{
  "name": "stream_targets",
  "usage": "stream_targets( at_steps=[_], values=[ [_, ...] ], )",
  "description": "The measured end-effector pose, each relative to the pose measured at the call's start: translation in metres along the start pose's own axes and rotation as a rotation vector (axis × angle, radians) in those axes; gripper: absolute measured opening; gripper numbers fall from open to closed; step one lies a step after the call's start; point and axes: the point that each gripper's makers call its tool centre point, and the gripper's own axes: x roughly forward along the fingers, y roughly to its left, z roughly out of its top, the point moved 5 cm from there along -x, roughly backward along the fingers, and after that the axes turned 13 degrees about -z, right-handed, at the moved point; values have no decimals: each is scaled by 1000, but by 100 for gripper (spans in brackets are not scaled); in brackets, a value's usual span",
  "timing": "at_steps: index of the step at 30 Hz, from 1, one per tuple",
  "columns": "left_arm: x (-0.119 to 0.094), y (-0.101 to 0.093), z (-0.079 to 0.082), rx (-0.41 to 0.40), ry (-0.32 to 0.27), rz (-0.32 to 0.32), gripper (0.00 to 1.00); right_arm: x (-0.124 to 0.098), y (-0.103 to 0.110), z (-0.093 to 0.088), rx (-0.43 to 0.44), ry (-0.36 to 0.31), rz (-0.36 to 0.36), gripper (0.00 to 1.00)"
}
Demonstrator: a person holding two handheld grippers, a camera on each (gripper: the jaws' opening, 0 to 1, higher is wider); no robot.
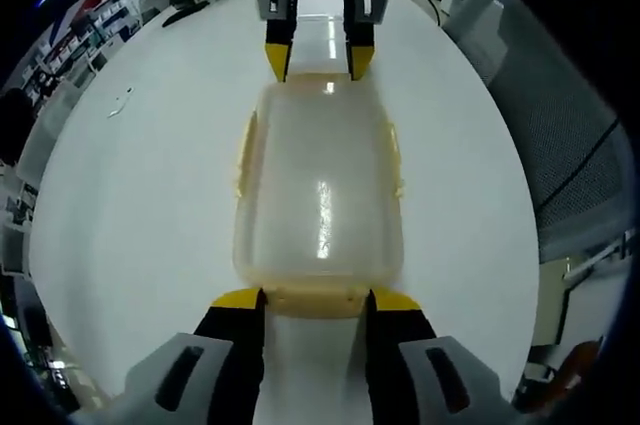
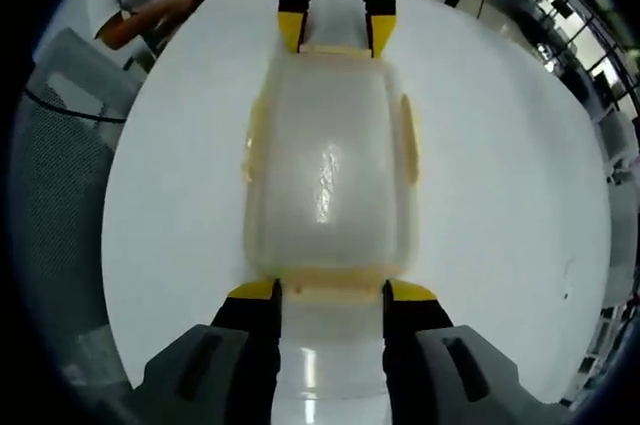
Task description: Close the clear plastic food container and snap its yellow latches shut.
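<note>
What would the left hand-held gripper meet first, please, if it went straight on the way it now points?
The left hand-held gripper would meet the near end of the clear plastic food container on the white table; its jaws already flank the yellow latch there, seemingly almost touching.

White table (image 1: 140, 195), grey mesh chair (image 1: 560, 125)

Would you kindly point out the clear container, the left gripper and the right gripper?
clear container (image 1: 320, 195): left gripper view, middle of its lid.
left gripper (image 1: 315, 307): left gripper view, between its fingertips.
right gripper (image 2: 332, 297): right gripper view, between its fingertips.
</note>
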Motion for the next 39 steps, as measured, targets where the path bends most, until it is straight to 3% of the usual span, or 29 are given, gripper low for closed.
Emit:
stream_targets(
  at_steps=[11, 25, 39],
  values=[
    [-1, -8, -2, -8, 30, -2, 33, -7, 6, 4, 7, -23, 10, 35],
    [-21, -30, -3, -44, 41, 8, 33, -29, 11, 17, -7, -83, 13, 35],
    [-41, -41, 15, -39, 33, 37, 33, -60, 12, 14, -12, -116, -4, 35]
  ],
)
